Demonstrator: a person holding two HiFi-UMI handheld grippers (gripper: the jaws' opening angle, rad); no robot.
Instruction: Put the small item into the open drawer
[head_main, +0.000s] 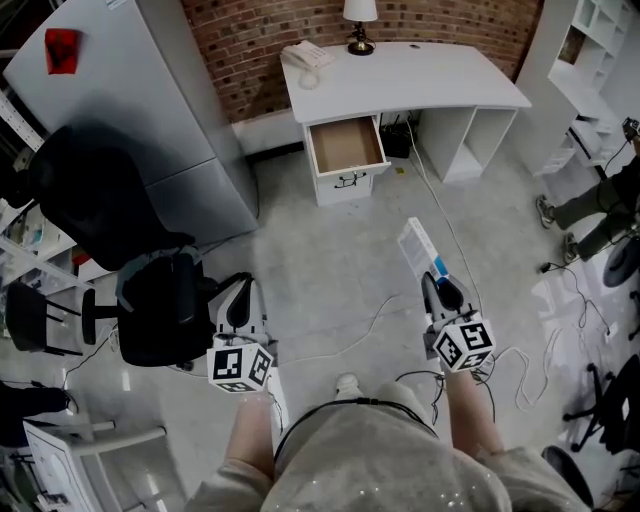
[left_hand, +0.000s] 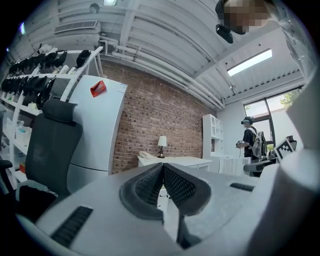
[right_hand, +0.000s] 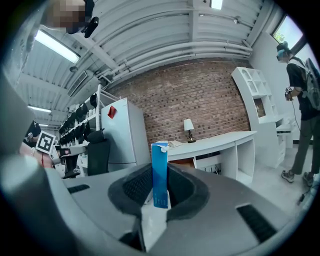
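The small item is a slim blue and white box (head_main: 420, 248); my right gripper (head_main: 437, 287) is shut on its near end, well above the floor. In the right gripper view the box (right_hand: 160, 172) stands upright between the pads of the right gripper (right_hand: 160, 189). The open drawer (head_main: 346, 146) of the white desk (head_main: 430, 78) lies far ahead, its wooden inside bare. My left gripper (head_main: 238, 292) hangs low at the left; in its own view the left gripper (left_hand: 162, 175) is shut with nothing in it.
A black office chair (head_main: 160, 305) stands close by my left gripper, with a tall grey cabinet (head_main: 150, 110) behind it. Cables (head_main: 350, 340) trail over the floor. A lamp (head_main: 360, 22) and a phone (head_main: 308, 54) are on the desk. A person (head_main: 595, 210) stands at the right.
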